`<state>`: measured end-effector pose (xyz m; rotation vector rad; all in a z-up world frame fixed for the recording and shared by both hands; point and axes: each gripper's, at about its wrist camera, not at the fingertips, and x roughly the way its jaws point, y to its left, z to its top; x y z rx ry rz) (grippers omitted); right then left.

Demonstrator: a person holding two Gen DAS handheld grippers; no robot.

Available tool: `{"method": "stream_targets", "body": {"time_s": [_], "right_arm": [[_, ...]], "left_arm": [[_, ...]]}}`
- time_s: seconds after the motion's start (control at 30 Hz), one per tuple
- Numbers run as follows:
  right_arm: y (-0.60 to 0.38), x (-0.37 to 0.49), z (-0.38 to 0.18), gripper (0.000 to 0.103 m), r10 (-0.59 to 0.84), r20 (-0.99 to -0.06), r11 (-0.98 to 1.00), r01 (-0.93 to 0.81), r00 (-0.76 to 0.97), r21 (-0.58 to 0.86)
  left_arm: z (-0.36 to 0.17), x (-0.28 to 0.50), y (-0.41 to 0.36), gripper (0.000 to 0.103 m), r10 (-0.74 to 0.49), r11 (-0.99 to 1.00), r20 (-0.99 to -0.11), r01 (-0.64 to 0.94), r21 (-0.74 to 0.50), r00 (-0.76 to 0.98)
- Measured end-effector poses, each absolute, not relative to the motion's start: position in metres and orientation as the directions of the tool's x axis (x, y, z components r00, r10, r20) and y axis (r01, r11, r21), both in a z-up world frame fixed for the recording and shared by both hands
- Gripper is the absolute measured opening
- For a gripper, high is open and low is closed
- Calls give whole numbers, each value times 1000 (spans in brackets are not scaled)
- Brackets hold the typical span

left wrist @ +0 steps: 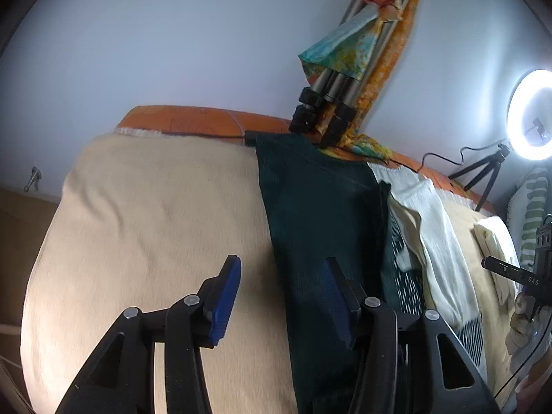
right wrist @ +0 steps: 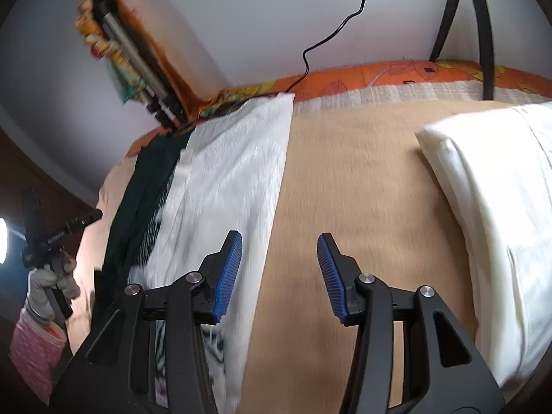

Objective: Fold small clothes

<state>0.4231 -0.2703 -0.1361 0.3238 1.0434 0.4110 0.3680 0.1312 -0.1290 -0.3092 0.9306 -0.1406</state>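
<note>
A dark green garment (left wrist: 321,214) lies in a long strip on the beige blanket (left wrist: 155,214). Beside it lies a white garment (left wrist: 438,227), with a green-and-white patterned piece (left wrist: 407,283) between them. My left gripper (left wrist: 281,296) is open and empty, its right finger over the green garment's left edge. My right gripper (right wrist: 279,272) is open and empty, above the right edge of the white garment (right wrist: 224,186) and the blanket (right wrist: 362,189). The green garment (right wrist: 145,189) shows at the white one's left. The other gripper (right wrist: 51,238) shows at the far left in a gloved hand.
A folded white cloth stack (right wrist: 490,214) lies on the blanket at right. A tripod wrapped in a colourful scarf (left wrist: 345,69) leans on the wall at the bed's far edge. A ring light (left wrist: 533,114) on a small tripod stands at the right. An orange sheet (right wrist: 379,76) edges the bed.
</note>
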Motion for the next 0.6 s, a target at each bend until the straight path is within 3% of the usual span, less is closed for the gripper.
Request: {"method": "stream_targets", "body": {"time_s": [0.13, 0.6], "right_arm": [[-263, 466, -144, 48, 481, -760, 873, -155, 438, 463], [-233, 562, -167, 48, 519, -744, 852, -190, 421, 487]], "left_arm": [[-140, 408, 140, 51, -267, 932, -776, -52, -359, 571], [-159, 501, 132, 51, -253, 946, -775, -20, -324, 579]]}}
